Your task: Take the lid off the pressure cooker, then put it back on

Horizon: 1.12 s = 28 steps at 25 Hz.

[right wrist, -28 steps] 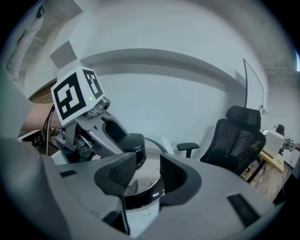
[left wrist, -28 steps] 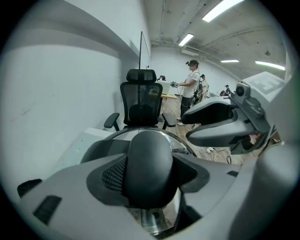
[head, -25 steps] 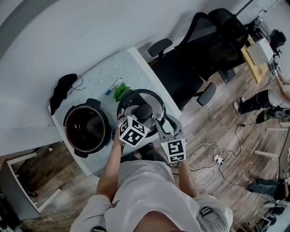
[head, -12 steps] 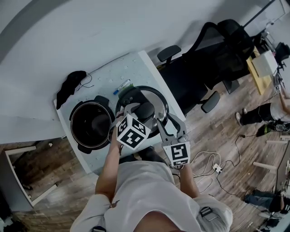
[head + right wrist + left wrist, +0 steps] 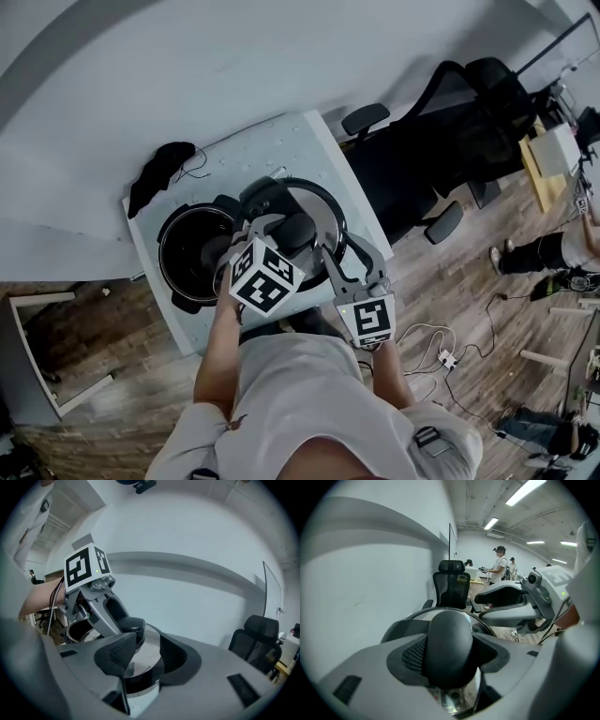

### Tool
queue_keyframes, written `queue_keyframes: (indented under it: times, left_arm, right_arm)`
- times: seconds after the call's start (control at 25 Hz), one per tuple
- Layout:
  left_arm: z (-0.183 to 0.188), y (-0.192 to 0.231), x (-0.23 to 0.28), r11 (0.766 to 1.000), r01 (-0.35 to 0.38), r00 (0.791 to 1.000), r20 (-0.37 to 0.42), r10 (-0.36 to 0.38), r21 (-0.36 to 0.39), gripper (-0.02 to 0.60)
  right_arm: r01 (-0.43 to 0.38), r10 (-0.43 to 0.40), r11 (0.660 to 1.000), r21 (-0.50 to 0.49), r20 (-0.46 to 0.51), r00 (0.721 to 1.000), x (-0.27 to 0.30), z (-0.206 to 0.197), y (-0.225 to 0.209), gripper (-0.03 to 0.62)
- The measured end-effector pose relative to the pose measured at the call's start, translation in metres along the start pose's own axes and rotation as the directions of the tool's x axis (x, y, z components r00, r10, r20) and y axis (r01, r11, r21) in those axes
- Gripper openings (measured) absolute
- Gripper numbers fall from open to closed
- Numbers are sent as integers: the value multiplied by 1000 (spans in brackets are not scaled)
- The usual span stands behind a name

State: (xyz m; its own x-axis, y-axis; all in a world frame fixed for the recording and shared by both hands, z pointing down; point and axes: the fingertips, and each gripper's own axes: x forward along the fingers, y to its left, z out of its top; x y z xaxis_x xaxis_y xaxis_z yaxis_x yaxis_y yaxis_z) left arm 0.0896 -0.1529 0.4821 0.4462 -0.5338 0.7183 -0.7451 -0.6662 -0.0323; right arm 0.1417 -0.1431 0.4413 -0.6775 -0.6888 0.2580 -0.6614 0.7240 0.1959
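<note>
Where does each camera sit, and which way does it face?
Head view: on the person's head, facing steeply down at table, pot and lid; arms, torso, left tool and right tool show.
Left gripper view: on the left tool, looking along its jaws, closed on the lid's knob; right tool beyond.
Right gripper view: on the right tool, looking along its jaws, on the lid's rim; left tool and forearm show.
Shared: all three show the lid.
</note>
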Motion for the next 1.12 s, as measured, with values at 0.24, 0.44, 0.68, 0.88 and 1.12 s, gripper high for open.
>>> queue_keyframes:
  times: [0.24, 0.44, 0.68, 0.88, 1.12]
  left_arm:
    - [-16, 18, -22, 1000, -17, 1000, -5, 17, -12, 275]
    - [-31, 31, -36, 999, -25, 1000, -13, 24, -28, 275]
    - [-51, 48, -46, 998, -24, 999, -30, 23, -50, 275]
    - [-66, 58, -56, 998, -19, 999, -42, 16, -58, 275]
    - [-84, 68, -63, 998, -2, 998, -67, -2, -60, 275]
  right_arm:
    - [-41, 41, 999, -16, 17, 999, 16, 14, 22, 163]
    - [-73, 73, 997, -24, 21, 997, 28, 22, 41, 163]
    - [-105, 105, 994, -36, 21, 994, 48, 29, 58, 163]
    - [-136, 137, 989, -50, 26, 990, 61, 38, 75, 163]
    - [-166, 168, 984, -56, 24, 986, 76, 43, 90, 163]
